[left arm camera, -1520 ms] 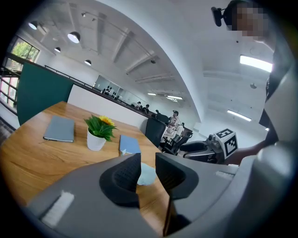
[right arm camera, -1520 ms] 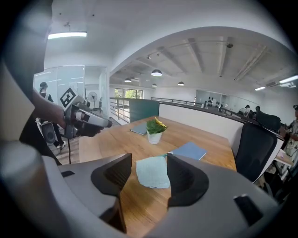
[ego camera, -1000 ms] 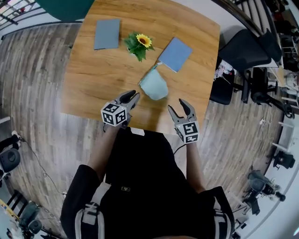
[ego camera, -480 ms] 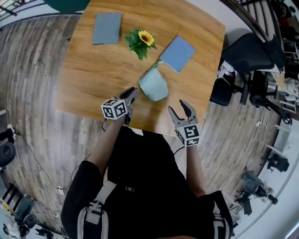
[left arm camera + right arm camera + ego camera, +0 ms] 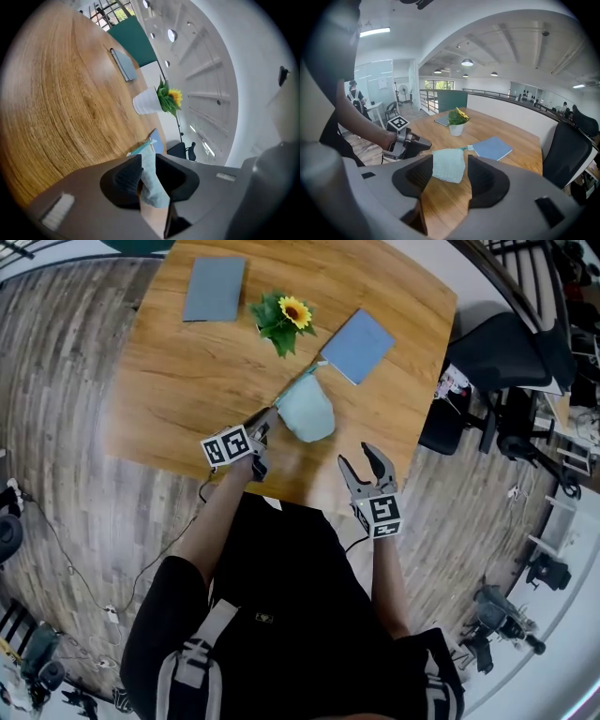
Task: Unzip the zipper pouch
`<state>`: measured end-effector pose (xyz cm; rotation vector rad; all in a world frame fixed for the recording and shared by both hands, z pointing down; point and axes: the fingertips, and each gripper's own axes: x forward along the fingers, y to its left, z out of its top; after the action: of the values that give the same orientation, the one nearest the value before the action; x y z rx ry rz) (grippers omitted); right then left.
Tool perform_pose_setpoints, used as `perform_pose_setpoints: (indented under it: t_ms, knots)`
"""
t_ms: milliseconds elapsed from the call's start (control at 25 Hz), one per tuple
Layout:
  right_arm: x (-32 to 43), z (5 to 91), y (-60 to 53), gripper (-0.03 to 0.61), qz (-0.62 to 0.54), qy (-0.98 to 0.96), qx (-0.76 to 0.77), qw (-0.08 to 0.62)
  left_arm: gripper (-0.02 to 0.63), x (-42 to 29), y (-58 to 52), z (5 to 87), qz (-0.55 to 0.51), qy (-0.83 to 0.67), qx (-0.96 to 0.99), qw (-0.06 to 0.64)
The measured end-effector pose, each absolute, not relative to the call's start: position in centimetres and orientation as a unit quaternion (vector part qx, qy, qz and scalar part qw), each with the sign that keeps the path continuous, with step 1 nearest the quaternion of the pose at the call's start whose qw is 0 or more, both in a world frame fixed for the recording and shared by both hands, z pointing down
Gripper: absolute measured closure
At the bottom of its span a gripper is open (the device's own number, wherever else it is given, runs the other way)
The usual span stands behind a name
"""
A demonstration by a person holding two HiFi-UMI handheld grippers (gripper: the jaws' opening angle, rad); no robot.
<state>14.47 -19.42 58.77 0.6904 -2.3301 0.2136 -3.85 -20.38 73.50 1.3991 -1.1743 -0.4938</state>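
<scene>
A light teal zipper pouch lies on the wooden table, its narrow zipper end pointing toward the blue notebook. My left gripper is at the pouch's near-left edge. In the left gripper view the pouch fills the gap between the jaws, and the left gripper is shut on it. My right gripper hovers over the table's near edge, to the right of the pouch, with its jaws wide open and nothing in them. In the right gripper view the pouch lies ahead on the table.
A potted sunflower stands behind the pouch. A blue notebook lies just beyond the pouch's far end, and a grey-blue notebook at the far left. A black office chair stands right of the table.
My left gripper moved forward and right to the pouch's edge, and its jaws narrowed around the fabric. The right gripper hardly moved.
</scene>
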Motion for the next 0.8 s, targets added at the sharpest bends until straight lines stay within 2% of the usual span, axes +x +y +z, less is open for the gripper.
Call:
perform_pose_setpoints:
  t_ms: [160,800]
  knots:
    - [14.7,59.0,-19.5,0.342,0.084,-0.896,0.265,0.346,0.512,-3.6,-21.0,74.6,-0.234,-0.497,0.564,0.616]
    - [14.9,59.0,-19.2,0.344,0.084,-0.896,0.261,0.350,0.514,-1.8,-22.0,76.5,-0.337,-0.401,0.455,0.720]
